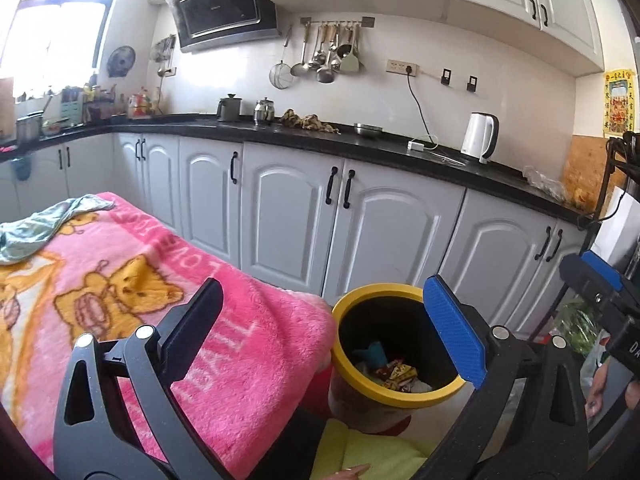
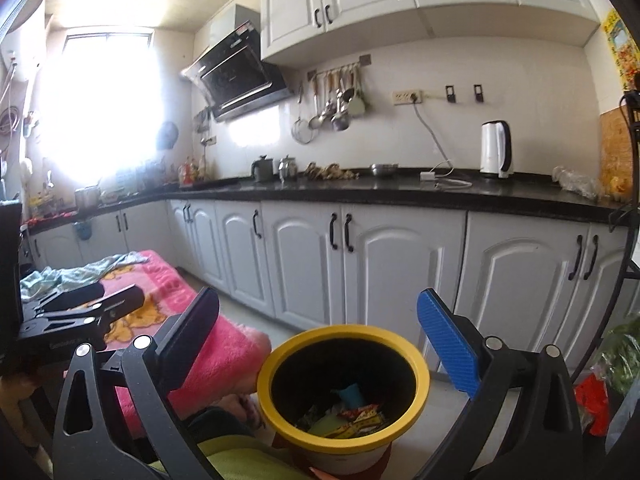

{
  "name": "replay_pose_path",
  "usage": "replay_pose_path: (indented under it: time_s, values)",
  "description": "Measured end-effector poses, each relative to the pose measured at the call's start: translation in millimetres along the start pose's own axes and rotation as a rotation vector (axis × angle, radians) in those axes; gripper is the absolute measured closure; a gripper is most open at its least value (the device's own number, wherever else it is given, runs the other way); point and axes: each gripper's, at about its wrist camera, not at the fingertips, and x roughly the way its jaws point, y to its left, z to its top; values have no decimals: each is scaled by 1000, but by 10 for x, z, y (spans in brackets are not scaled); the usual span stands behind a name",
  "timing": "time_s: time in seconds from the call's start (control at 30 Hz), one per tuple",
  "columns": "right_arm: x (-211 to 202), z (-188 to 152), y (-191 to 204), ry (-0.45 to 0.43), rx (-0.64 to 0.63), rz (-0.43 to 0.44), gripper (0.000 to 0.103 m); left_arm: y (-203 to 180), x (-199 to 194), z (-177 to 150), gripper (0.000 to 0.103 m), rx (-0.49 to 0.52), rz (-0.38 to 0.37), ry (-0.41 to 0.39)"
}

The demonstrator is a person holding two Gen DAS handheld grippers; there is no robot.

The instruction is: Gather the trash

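Both the left gripper (image 1: pixel 320 328) and the right gripper (image 2: pixel 320 340) hang spread wide and empty above the yellow-rimmed round plastic bin (image 2: pixel 343 390), at six o'clock, probably because the wrapper trash (image 2: pixel 358 420) already lies inside it.

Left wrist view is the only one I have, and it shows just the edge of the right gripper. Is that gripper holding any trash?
Observer: No. The right gripper has its fingers wide open, and nothing is between them.
Operator: What is in front of it?
Observer: The yellow-rimmed bin sits below and between the fingers. Inside, a green piece lies beside the wrappers.
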Motion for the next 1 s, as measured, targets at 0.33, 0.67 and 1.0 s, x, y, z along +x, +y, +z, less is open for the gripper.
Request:
replay_pose_path:
  time_s: [0.33,0.67,1.0]
  values:
    - [14,-63,82,12,-32,-11,6,24,-28,-16,11,-8,11,-1]
    - [40,-96,134,33,-48,-3,6,19,-56,1,11,-12,15,-16]
    - [67,-109,129,47,-49,-6,6,2,-66,18,11,-10,21,-19]
